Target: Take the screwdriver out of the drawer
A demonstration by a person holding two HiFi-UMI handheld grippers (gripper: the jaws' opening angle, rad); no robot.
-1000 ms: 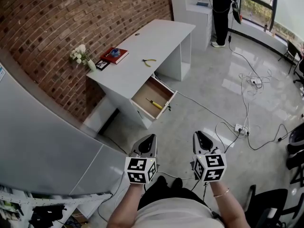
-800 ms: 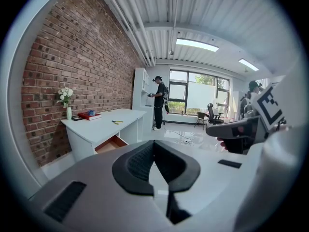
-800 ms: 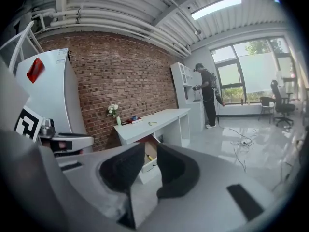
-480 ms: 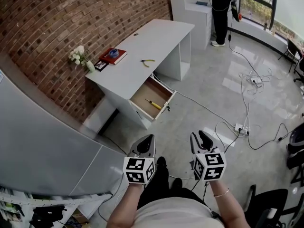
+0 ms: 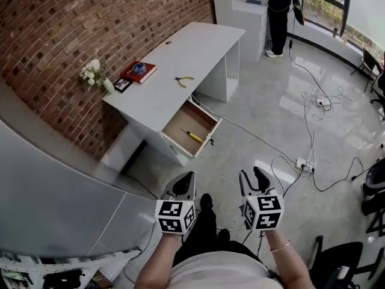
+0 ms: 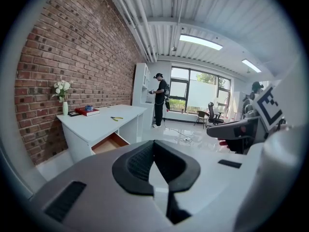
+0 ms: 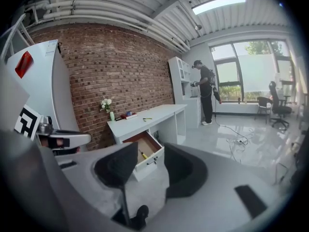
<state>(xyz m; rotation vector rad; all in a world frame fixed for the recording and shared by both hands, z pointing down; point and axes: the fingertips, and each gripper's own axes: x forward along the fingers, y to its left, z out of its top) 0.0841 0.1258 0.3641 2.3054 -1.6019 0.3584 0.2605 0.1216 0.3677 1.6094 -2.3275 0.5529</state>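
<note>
The white desk stands against the brick wall with its wooden drawer pulled out. A yellow-handled screwdriver lies inside it, also visible in the right gripper view as the screwdriver between the jaws' line of sight. Both grippers hover over the floor, well short of the drawer. My left gripper is shut and empty, its pads meeting. My right gripper has just been opening; its jaws stand wide apart with nothing between them.
On the desk lie yellow-handled pliers, a red book and a flower vase. A grey cabinet is on the left. Cables and a power strip cross the floor on the right. A person stands at the back.
The right gripper's jaws went from closed to wide open. Both grippers and the view edged forward toward the desk. The left gripper stayed shut.
</note>
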